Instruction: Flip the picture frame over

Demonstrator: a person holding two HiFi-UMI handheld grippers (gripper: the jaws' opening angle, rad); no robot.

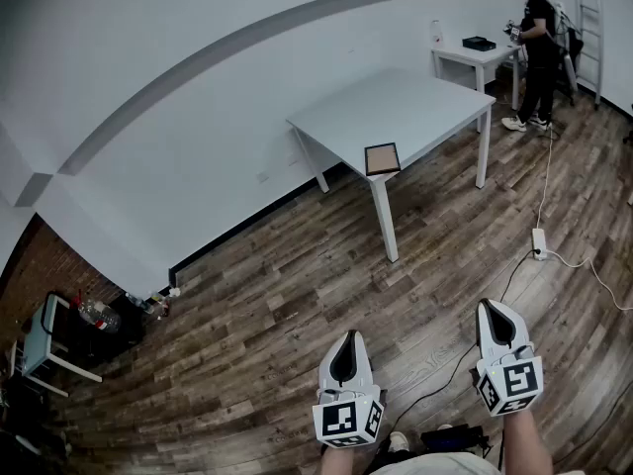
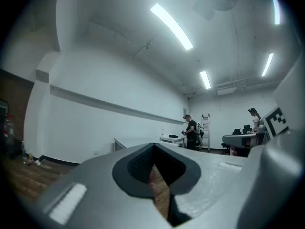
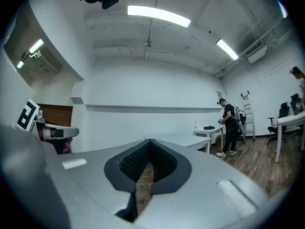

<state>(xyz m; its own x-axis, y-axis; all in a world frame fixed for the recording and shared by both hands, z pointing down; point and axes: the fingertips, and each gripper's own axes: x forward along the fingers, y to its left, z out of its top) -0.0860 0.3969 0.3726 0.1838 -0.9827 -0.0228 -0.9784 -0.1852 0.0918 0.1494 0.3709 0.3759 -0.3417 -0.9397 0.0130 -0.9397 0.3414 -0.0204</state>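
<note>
Left gripper (image 1: 347, 349): jaws together, empty.
Right gripper (image 1: 494, 317): closed too, holding nothing.
Picture frame (image 1: 382, 158): flat on table (image 1: 396, 107) corner; probably light, stiff, breakable; take it by an edge.

We read this as a bare lab/office-type workrm, not a home. Wood-plank floor (image 1: 277, 295), plain white walls (image 1: 198, 97), bare ceiling w/ long strip lights (image 2: 172, 26). Furniture is sparse: one white table (image 1: 406, 102) mid-rm and a smaller white desk (image 1: 473, 59) by the far wall w/ a black box (image 1: 479, 44) on it. A person (image 1: 537, 52) stands at that desk, w/ a ladder (image 1: 589, 28) just beyond. Power strip (image 1: 539, 242) + cables lie on the floor. Office chairs (image 3: 284, 112) show at far rt. Brick wall patch (image 1: 35, 265) at lt.
</note>
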